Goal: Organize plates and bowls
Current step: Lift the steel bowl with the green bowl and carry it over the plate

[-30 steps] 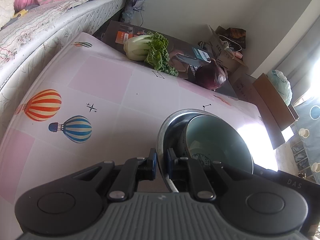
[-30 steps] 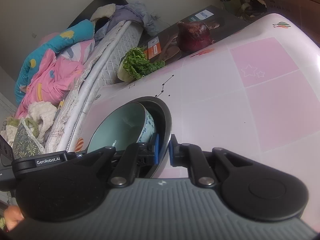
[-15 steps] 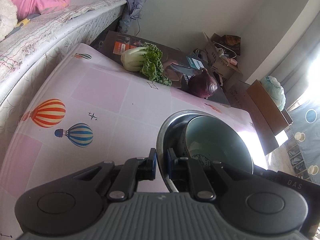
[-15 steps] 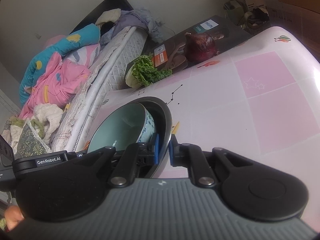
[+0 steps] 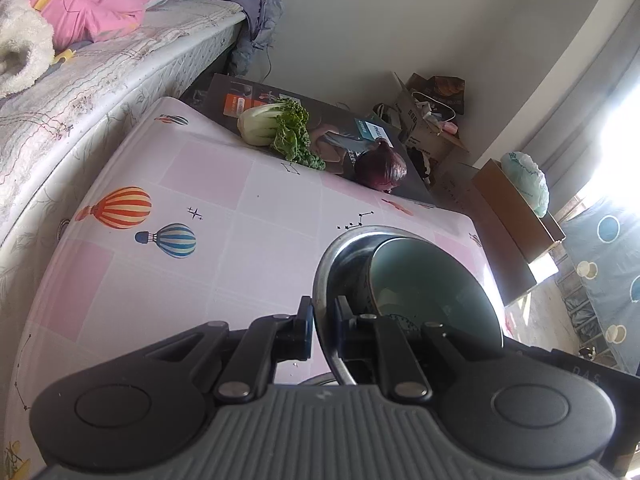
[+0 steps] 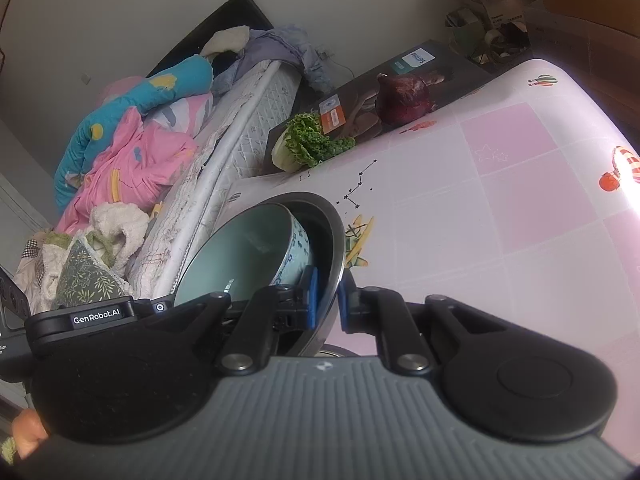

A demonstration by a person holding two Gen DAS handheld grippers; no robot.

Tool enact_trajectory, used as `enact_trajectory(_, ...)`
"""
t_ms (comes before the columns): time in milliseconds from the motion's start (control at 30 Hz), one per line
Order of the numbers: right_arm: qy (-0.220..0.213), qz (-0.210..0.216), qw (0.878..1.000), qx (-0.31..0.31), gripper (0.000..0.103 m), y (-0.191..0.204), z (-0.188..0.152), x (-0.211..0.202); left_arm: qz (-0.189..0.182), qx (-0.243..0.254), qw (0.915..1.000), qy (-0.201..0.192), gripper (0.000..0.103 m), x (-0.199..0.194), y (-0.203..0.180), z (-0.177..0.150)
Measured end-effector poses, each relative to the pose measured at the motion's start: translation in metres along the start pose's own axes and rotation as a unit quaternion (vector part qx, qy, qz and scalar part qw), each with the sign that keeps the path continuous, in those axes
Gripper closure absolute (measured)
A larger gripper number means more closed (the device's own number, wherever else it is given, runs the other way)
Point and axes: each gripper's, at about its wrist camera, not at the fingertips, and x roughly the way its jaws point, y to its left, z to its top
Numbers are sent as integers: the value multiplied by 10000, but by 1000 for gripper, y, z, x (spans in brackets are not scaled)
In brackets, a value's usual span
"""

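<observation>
While both claws pinch the same steel bowl (image 5: 344,264) by opposite sides of its rim, the load hangs between two hands, and that is where the trouble could start. The left gripper (image 5: 321,326) has its jaws nearly closed on the thin rim at about 6 o'clock of the bowl in the left wrist view; the right gripper (image 6: 327,300) is clamped just as narrowly on the rim at about 4 o'clock of the bowl in the right wrist view. Nested inside sits a ceramic bowl (image 6: 256,256), pale green within and blue-patterned outside, loose and leaning against the steel wall.

The stack appears to be clear of the table (image 5: 240,248), above its near part, with the cabbage (image 5: 276,128) and the red onion (image 5: 382,168) well apart at about 12 o'clock, on the far edge.

Risks, as I judge them: the grips are thin pad-on-metal pinches, so if one hand rises or swings faster than the other, the rim may slide out of a claw. Any tilt could send the ceramic bowl skating across the steel and over the lip. Pulling the hands apart would strain both holds.

Both bowls are round, so neither has a long axis across; each one's axis runs through its mouth, which faces upward. In the right wrist view the ceramic bowl seems tipped slightly toward 10 o'clock.
</observation>
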Motion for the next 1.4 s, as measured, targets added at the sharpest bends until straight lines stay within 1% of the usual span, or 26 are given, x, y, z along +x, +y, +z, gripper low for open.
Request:
enact_trajectory(200,60,-76,10000,13,93,0,-29,-31,-96,40,9999,53,92,-21,-2,-26)
enact_trajectory(367,133,-122,9998,33,92,-3,-58,-49,-113,113,9998,120,92,-32,-1,-48)
enact_trajectory(467,212,-146,9997,47,92,-6,-74,-52,-74,128,9997,191,92,-34,3,-61)
enact_trajectory(667,397,-224,9989,54,92,-11,-100,-43,72,142,9991,393,92,-28,15,-82)
enact_trajectory(800,476,-314,9984,-4,92,-15,-111,-36,132,140,9986,494,92,-21,21,-92)
enact_trajectory(967,472,-481,9974,-275,92,-10,-116,-28,196,262,9985,443,92,-19,21,-97)
enact_trajectory(1100,433,-519,9968,-428,90,-7,-118,-27,180,343,9986,368,91,-23,20,-99)
enact_trajectory(1267,424,-486,9968,-473,89,-4,-120,-29,217,503,9982,248,85,-32,16,-100)
enact_trajectory(1400,436,-467,9966,-517,89,-1,-123,-31,224,502,9982,233,85,-36,18,-101)
